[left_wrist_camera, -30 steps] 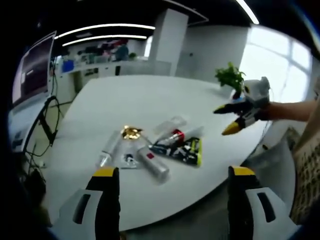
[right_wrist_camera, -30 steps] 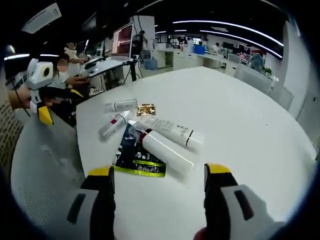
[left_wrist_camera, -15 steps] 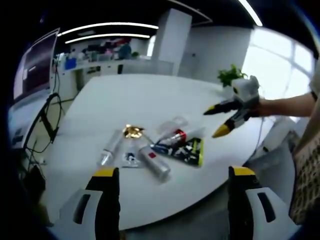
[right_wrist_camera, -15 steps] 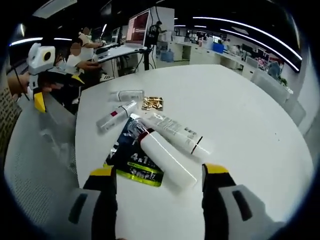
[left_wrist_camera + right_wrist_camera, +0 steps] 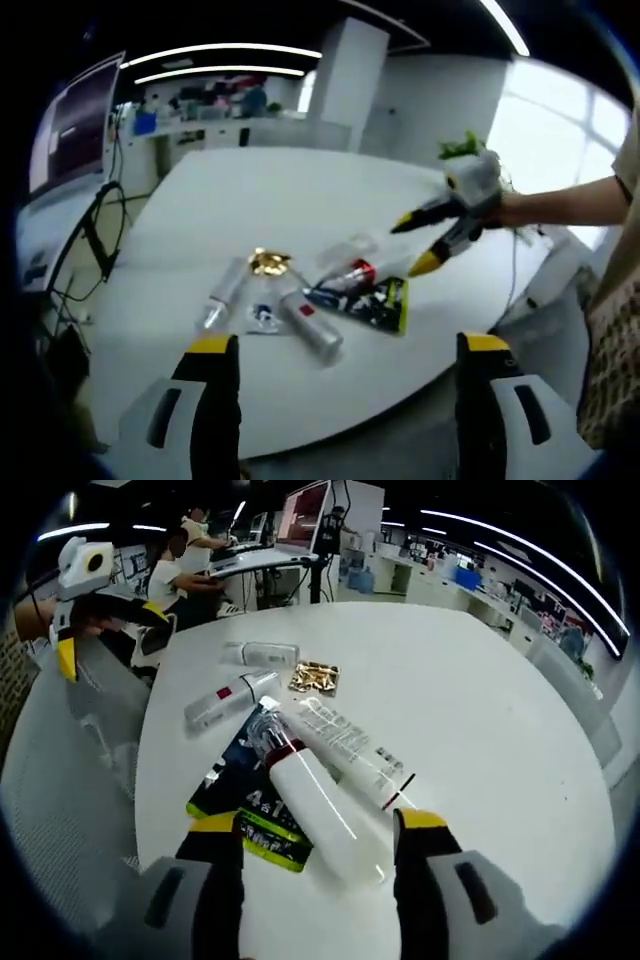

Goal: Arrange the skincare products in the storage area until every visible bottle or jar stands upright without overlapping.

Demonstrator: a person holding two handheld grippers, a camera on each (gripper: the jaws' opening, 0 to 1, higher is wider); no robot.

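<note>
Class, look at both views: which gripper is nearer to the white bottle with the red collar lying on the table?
Right. The right gripper hangs open directly over the white bottle, its fingers straddling it. The left gripper sits back past the table edge, open.

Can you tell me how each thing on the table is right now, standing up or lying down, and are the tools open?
Big white tube with red cap: lying down, on the pouch.
White tube with black band: lying down.
Silver bottle with red label: lying down.
Clear small bottle: lying down.
Black and yellow pouch: flat.
Gold foil packet: flat.
Right tool: open, empty.
Left tool: open, empty.
</note>
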